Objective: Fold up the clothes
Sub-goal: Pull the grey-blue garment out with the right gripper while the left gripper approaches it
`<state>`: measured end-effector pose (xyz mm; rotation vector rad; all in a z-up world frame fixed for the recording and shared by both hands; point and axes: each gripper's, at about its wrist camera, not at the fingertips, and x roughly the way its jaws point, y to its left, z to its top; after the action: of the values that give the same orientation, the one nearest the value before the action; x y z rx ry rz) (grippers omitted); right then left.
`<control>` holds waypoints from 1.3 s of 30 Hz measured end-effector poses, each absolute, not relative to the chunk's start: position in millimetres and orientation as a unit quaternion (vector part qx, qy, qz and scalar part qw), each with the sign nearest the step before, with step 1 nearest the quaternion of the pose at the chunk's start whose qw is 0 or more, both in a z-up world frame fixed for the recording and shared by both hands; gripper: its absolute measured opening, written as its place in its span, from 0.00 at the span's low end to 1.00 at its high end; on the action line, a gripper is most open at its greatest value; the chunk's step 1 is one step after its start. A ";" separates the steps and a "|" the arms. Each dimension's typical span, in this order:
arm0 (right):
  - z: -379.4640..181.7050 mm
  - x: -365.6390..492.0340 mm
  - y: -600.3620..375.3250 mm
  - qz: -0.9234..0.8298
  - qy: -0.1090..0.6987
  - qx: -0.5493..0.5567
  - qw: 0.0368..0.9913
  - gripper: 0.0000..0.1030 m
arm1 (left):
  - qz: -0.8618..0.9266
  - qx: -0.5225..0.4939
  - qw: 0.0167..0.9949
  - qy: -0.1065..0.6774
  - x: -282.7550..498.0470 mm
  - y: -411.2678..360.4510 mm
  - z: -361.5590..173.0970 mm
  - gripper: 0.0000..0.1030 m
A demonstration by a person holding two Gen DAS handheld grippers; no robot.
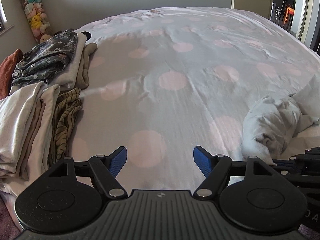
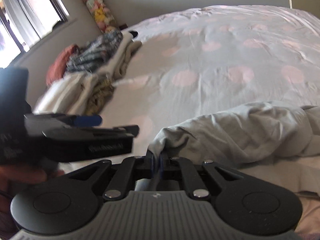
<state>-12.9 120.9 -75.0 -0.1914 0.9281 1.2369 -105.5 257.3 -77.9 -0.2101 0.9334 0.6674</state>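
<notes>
the pale grey garment (image 2: pixel 240 128) hung bunched from the right gripper (image 2: pixel 157 160), pinched by one thin edge; it looked likely to slip free. the left gripper (image 1: pixel 160 160) gaped wide, empty.

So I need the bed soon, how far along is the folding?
Several pieces already sit folded in a stack on the bed's left side. The right tool is shut on a crumpled pale garment, not yet spread. The left tool is open and empty. That garment is all that's visibly left.
</notes>
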 end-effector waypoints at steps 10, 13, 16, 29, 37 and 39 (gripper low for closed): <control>-63.1 13.1 62.9 0.473 0.386 -0.122 0.782 0.41 | 0.271 -0.113 0.848 0.441 -113.7 246.5 -84.1 0.71; -65.3 34.9 36.3 0.421 0.388 -0.139 0.808 0.41 | 0.251 -0.124 0.852 0.442 -110.0 242.8 -87.3 0.71; -72.5 54.5 15.8 0.383 0.409 -0.133 0.818 0.58 | 0.246 -0.128 0.851 0.446 -103.5 239.4 -91.0 0.71; -107.2 70.9 48.8 0.417 0.471 -0.131 0.766 0.58 | 0.246 -0.112 0.836 0.478 -75.4 231.0 -112.1 0.68; -121.9 71.8 62.4 0.470 0.520 -0.133 0.700 0.36 | 0.255 -0.105 0.829 0.487 -70.5 233.6 -116.3 0.67; -118.3 61.3 65.2 0.484 0.504 -0.152 0.699 0.31 | 0.257 -0.091 0.831 0.485 -71.2 231.6 -111.7 0.67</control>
<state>61.3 65.2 -118.3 -0.3392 1.1231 1.0795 -71.2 231.6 -111.7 -0.1927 1.0281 0.5460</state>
